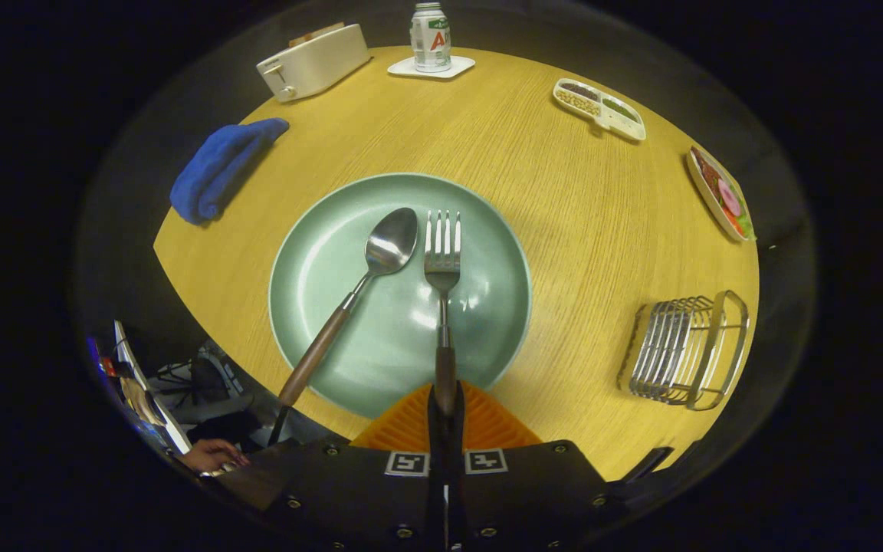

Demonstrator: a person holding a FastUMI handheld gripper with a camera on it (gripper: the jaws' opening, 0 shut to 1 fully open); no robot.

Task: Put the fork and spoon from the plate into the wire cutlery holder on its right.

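A pale green plate (487, 253) lies in the middle of a round wooden table. On it rest a spoon (389, 247) and a fork (442, 261), both with brown wooden handles. The spoon's handle slants out over the plate's near left rim. The fork points straight away from me, and its handle end sits between my fingers. My gripper (445, 406) is shut on the fork's handle at the plate's near rim. The wire cutlery holder (683, 351) stands on the table to the right of the plate and holds nothing.
Beyond the plate stand a white toaster (313, 61), a can (431, 37) on a white coaster and a divided snack dish (599, 109). A blue cloth (221, 167) lies far left, a food plate (721, 195) far right. A person's hand (211, 454) shows below the table's left edge.
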